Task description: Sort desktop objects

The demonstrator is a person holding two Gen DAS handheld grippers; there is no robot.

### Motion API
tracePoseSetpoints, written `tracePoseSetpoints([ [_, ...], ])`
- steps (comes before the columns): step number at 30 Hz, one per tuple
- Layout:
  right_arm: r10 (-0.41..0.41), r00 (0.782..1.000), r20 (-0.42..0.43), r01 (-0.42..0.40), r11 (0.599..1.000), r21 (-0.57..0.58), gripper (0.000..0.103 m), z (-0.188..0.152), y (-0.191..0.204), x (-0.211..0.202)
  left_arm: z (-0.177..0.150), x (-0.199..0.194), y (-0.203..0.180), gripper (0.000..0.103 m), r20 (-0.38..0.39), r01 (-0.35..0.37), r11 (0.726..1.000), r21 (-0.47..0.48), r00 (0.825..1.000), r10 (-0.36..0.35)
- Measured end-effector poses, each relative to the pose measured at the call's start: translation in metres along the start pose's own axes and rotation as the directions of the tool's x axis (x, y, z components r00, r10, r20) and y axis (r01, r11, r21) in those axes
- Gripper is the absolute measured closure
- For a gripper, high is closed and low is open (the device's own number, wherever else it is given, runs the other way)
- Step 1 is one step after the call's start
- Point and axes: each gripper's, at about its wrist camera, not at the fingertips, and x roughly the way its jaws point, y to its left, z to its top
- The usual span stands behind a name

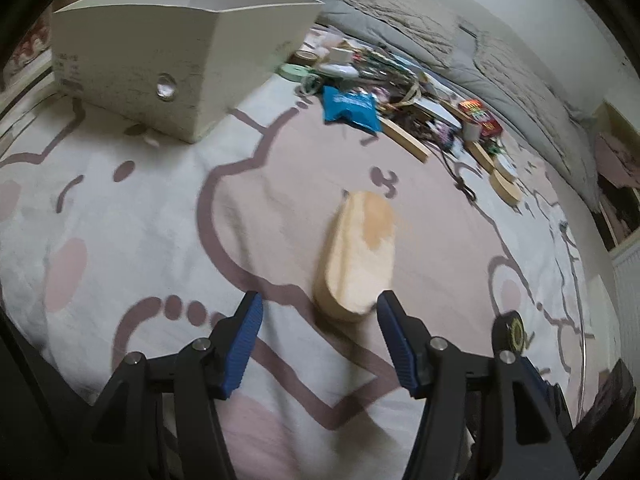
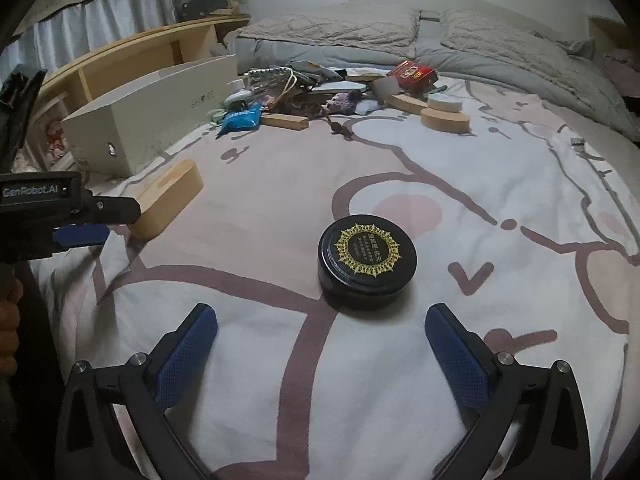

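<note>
Left gripper point(image 1: 320, 312) spread wide, rounded wooden block point(image 1: 358, 252) lying on the patterned blanket point(image 1: 160, 220) just ahead between the blue pads, near one pad, contact unclear. Right gripper point(image 2: 320, 332) also spread, black round tin point(image 2: 367, 266) just beyond its tips, untouched. White storage box point(image 1: 160, 52) further back beside the clutter pile point(image 2: 320, 84).

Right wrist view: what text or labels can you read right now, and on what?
"GenRobot.AI": on the left hand-held gripper, its body at the left edge.
Black round tin: gold print on the lid, too small to read.
White box: faint grey mark on its side, unreadable.
Red box and blue packet: print blurred.
</note>
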Motion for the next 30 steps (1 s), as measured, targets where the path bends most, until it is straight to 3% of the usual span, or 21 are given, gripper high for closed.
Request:
tracePoseSetpoints([
  [4,-0.045,0.999,-0.027,0.044,0.999,-0.021,0.000,0.001,0.006,0.002,-0.006,0.004,-0.011,0.044,-0.013,0.008,0.998,0.054,1.000,-0.007],
  [11,-0.055,0.995,-0.081,0.054,0.998,-0.011,0.000,0.007,0.006,0.003,-0.007,0.009,-0.010,0.044,0.008,-0.053,0.996,0.069,0.999,0.053],
  [19,-0.020,0.997,-0.071,0.026,0.996,0.082,0.000,0.016,-0.010,-0.004,-0.003,0.005,0.010,0.043,0.030,-0.093,0.996,-0.004,0.995,0.093],
  [25,0.046,0.998,-0.052,-0.037,0.984,0.172,0.020,0.025,-0.025,0.001,0.001,0.002,0.022,0.043,0.055,-0.150,0.988,-0.028,0.987,0.152],
  [27,0.046,0.998,-0.046,-0.038,0.986,0.163,0.031,0.028,-0.024,0.004,0.002,0.004,0.025,0.043,0.059,-0.165,0.986,-0.031,0.984,0.167],
  [30,0.021,0.999,-0.047,-0.013,0.987,0.162,0.038,0.031,-0.024,0.010,0.004,0.007,0.028,0.043,0.071,-0.213,0.977,-0.014,0.974,0.213],
])
